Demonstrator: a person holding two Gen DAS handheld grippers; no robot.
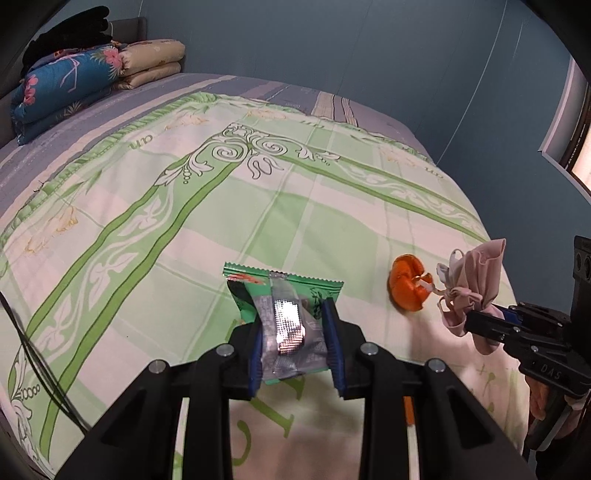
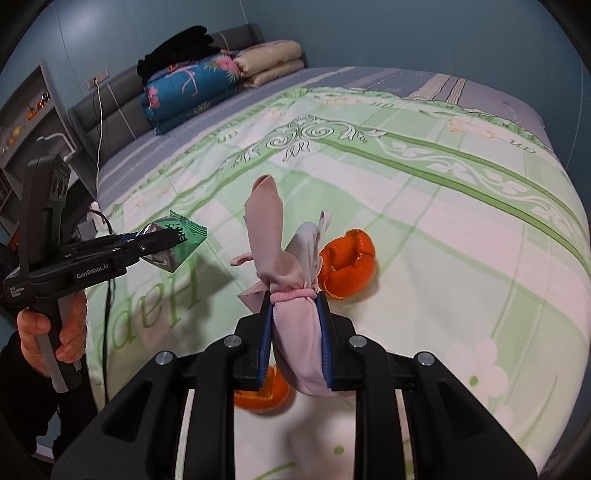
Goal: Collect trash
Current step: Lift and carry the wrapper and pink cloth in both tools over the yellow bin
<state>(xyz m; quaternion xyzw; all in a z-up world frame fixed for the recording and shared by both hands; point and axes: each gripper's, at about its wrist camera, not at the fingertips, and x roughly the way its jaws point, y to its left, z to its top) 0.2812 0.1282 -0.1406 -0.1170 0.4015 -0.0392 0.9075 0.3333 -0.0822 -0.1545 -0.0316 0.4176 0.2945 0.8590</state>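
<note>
My left gripper (image 1: 293, 314) is shut on a green and silver snack wrapper (image 1: 284, 314) and holds it above the bed; it also shows in the right wrist view (image 2: 173, 236) with the wrapper (image 2: 181, 242). My right gripper (image 2: 293, 295) is shut on a crumpled pink face mask (image 2: 284, 254), which also shows in the left wrist view (image 1: 472, 280). An orange peel (image 2: 347, 267) lies on the bedspread just beyond the mask, also in the left wrist view (image 1: 408, 282). A second orange peel (image 2: 264, 391) lies under my right gripper.
The green and white bedspread (image 1: 221, 206) covers a wide bed. Folded quilts (image 1: 74, 81) and black clothing (image 1: 70, 31) are stacked at the headboard. A black cable (image 1: 40, 373) hangs at the bed's left edge. Blue walls surround the bed.
</note>
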